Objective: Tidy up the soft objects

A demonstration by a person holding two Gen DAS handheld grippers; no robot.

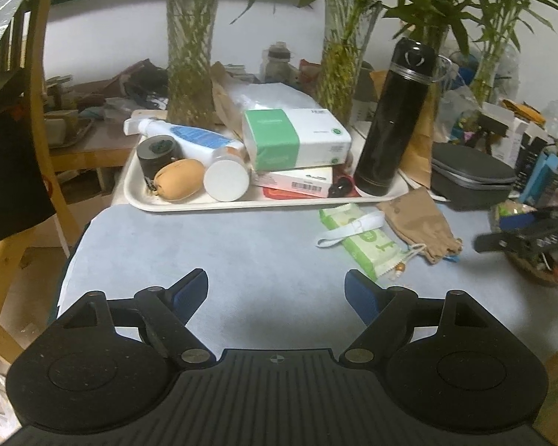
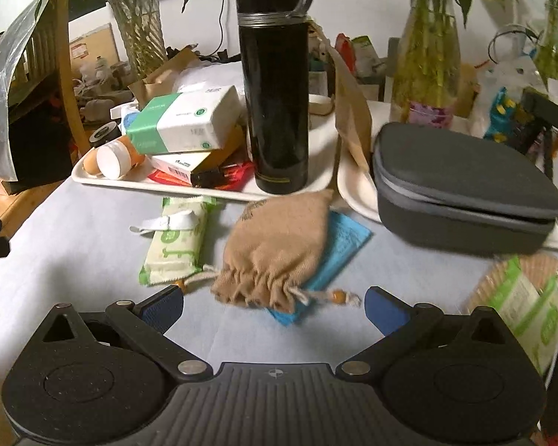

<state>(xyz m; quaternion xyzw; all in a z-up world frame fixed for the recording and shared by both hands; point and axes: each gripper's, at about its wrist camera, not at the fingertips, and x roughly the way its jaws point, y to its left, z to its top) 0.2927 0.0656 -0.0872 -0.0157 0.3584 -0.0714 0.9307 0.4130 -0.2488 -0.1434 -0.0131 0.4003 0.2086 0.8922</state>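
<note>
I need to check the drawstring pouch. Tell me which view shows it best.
The right wrist view: the tan drawstring pouch lies close and central, lying over a blue packet. The left wrist view shows it small, far right, beside the green wipes pack.

A black flask (image 2: 275, 85) stands upright on a white tray (image 1: 137, 189).

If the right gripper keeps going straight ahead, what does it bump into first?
Most likely the tan drawstring pouch. It lies on the table straight ahead of the open right gripper, resting on a blue packet.
</note>
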